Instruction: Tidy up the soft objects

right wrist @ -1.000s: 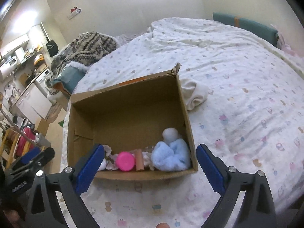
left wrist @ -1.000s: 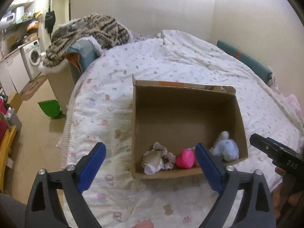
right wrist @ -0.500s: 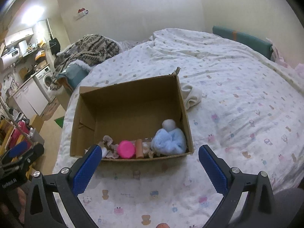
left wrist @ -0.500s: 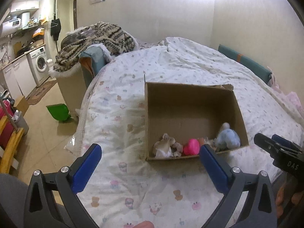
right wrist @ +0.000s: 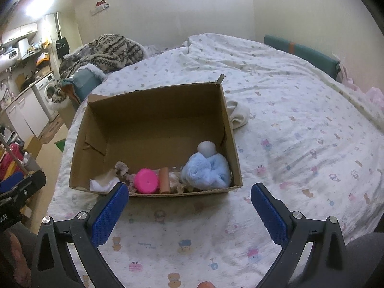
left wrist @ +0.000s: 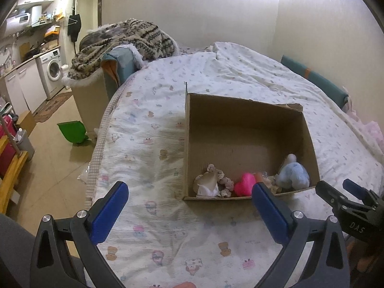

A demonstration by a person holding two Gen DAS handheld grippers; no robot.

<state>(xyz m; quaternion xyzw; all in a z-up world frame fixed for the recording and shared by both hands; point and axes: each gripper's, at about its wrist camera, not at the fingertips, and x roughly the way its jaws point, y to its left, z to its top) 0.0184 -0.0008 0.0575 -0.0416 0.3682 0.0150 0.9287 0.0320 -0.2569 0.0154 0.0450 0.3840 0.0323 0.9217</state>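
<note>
Both tools hang above the near edge of the bed [right wrist: 300,110], each spread wide with nothing between its blue pads. In the right wrist view the cardboard box [right wrist: 153,110] sits at centre frame, and along its near wall lie a light blue plush toy [right wrist: 206,172] at the right, a pink round toy [right wrist: 146,181] in the middle and a beige and white soft bundle [right wrist: 105,180] at the left. One soft thing is still outside: a cream folded cloth [right wrist: 237,115], on the sheet just beside the box's right wall, right of centre in that frame. It lies up and to the right of the right tool [right wrist: 189,207], beyond the box's near right corner, its long axis roughly along the box wall. The left tool [left wrist: 189,206] shows none of it, so the right hand looks nearer and better placed to fetch it.
</note>
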